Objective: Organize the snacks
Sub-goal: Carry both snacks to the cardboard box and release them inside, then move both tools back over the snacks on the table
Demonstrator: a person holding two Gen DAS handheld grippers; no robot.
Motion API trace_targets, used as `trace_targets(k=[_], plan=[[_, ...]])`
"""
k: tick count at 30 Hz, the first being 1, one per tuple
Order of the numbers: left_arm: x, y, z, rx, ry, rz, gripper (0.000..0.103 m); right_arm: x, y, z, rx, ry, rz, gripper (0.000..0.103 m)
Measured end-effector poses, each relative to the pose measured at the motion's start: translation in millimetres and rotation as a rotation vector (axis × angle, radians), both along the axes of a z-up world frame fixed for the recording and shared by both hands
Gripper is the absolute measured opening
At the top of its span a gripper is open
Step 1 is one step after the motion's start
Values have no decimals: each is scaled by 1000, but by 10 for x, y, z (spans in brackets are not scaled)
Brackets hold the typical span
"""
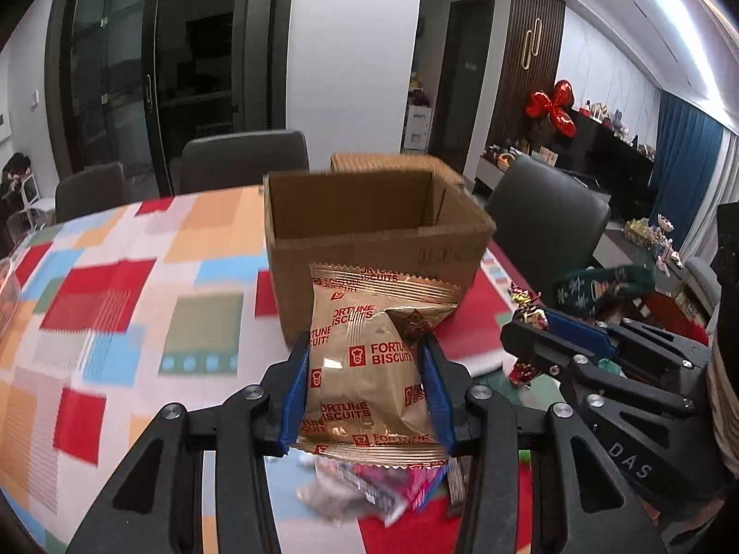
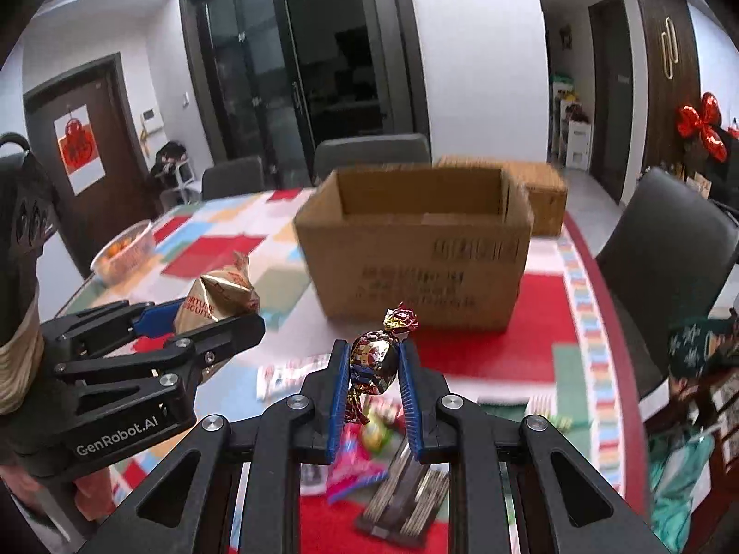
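Home dining room: patchwork-clothed counter (image 1: 115,286), dining chairs (image 1: 245,161), glass cabinet (image 2: 295,69), balloon bow (image 1: 554,108) upper right.

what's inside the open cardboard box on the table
Only bare inner walls of the cardboard box show in both wrist views; no snacks are visible inside. Its front wall hides the floor, so anything low cannot be seen. The biscuit packet and foil candy are outside it.

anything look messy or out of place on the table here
Yes: loose snack wrappers lie jumbled on the patchwork tablecloth near the camera, outside the open brown cardboard box. Nothing looks spilled or damaged.
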State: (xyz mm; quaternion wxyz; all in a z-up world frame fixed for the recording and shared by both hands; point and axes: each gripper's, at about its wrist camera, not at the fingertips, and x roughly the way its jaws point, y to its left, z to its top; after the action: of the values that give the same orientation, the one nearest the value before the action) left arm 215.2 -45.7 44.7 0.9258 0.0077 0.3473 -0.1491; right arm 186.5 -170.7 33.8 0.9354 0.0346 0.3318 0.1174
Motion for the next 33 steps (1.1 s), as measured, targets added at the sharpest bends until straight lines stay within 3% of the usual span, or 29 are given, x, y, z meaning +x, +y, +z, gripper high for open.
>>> trace_targets(k=[4, 11, 23, 26, 28, 30, 33], plan=[[296, -52, 223, 14, -38, -4, 45, 247, -54, 234, -6, -42, -12, 23], [858, -93, 399, 19, -20, -10, 45, 770, -112, 473, -2, -55, -23, 23], [1704, -139, 343, 40, 57, 12, 45, 1645, -234, 451, -17, 7, -57, 23], [1827, -185, 334, 97, 40, 46, 56, 1844, -274, 429, -15, 21, -70, 23], [1824, -162, 337, 107, 30, 64, 63, 1921, -296, 418, -28, 22, -91, 30], [1770, -142, 322, 112, 19, 72, 66, 1939, -321, 400, -47, 30, -110, 43], [1629, -153, 315, 138, 2, 83, 67, 1880, -350, 390, -47, 31, -105, 44]])
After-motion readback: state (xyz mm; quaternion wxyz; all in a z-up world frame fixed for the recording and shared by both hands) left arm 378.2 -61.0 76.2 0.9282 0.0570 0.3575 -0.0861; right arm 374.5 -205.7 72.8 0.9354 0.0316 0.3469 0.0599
